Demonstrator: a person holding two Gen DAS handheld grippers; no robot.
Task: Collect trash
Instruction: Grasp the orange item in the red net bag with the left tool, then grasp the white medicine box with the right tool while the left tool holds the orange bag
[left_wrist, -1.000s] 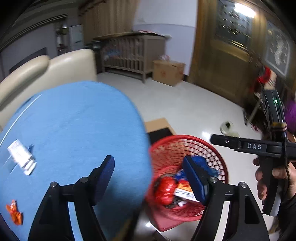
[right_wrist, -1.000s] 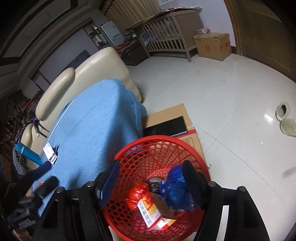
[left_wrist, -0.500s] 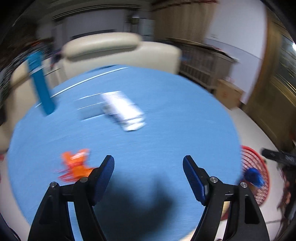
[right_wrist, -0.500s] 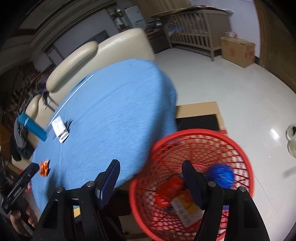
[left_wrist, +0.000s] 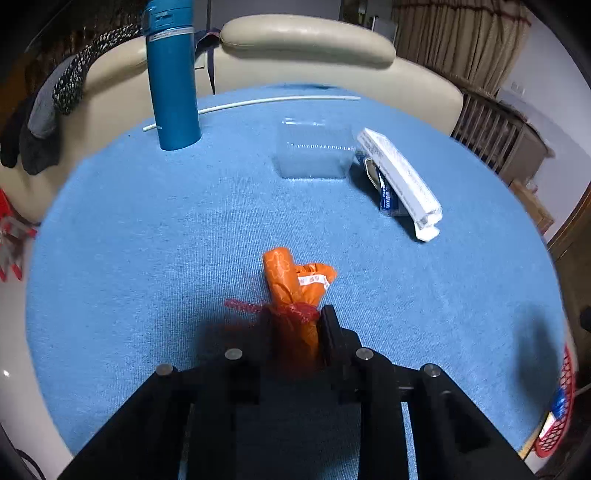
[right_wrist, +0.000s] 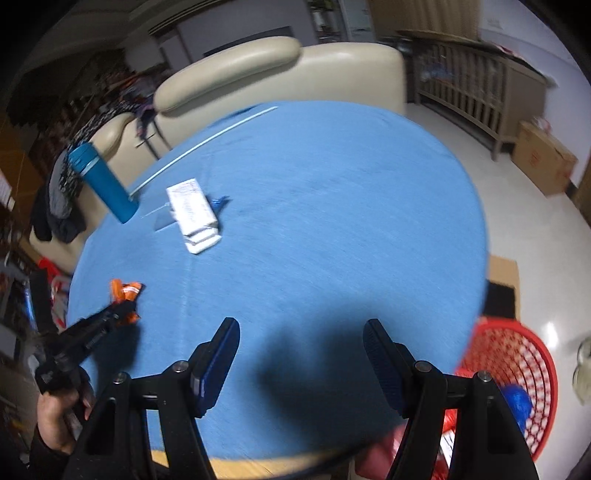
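Crumpled orange wrapper (left_wrist: 295, 284) lies on blue tabletop (left_wrist: 147, 240), red netting around it

Orange flower-printed wrapper (left_wrist: 286, 280); blue cloth (left_wrist: 147, 240); teal flask (left_wrist: 171, 74); red mesh basket (right_wrist: 517, 354).

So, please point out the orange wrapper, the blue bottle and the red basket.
orange wrapper (left_wrist: 286, 275): left wrist view, upper folded part.
blue bottle (left_wrist: 171, 85): left wrist view, mid body.
red basket (right_wrist: 517, 350): right wrist view, mesh wall.

On the table (left_wrist: 147, 229) we see a wrapper (left_wrist: 295, 284) nearest, a flask (left_wrist: 171, 81) behind left, a box (left_wrist: 400, 181) behind right.
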